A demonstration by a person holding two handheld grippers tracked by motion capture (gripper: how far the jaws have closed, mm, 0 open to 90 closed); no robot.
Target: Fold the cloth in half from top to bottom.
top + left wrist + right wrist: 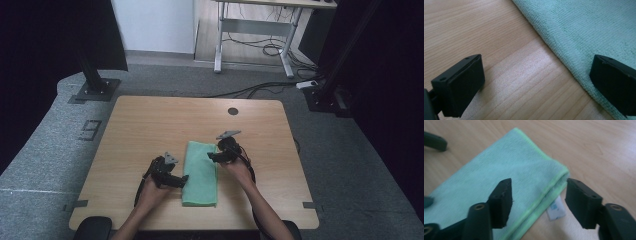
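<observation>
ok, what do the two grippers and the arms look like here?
Both are black handheld units. The left gripper and right gripper each carry a grey three-cornered plate on top and trail a black cable along the forearm. Jaws are blocky black pads with small screw holes. Forearms are bare, no sleeves in view.

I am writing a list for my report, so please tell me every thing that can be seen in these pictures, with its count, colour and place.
cloth: one, light green, folded, near middle of the table, between the two grippers
label: one, white, sticks out from under the cloth's folded edge
table: one, light wood, with a dark round hole near its far edge
desk: one, pale frame, behind the table, cables on the floor beneath it
left gripper: one, black, at the cloth's left edge, jaws open
right gripper: one, black, at the cloth's right edge, jaws apart
forearms: two, enter from the bottom
</observation>
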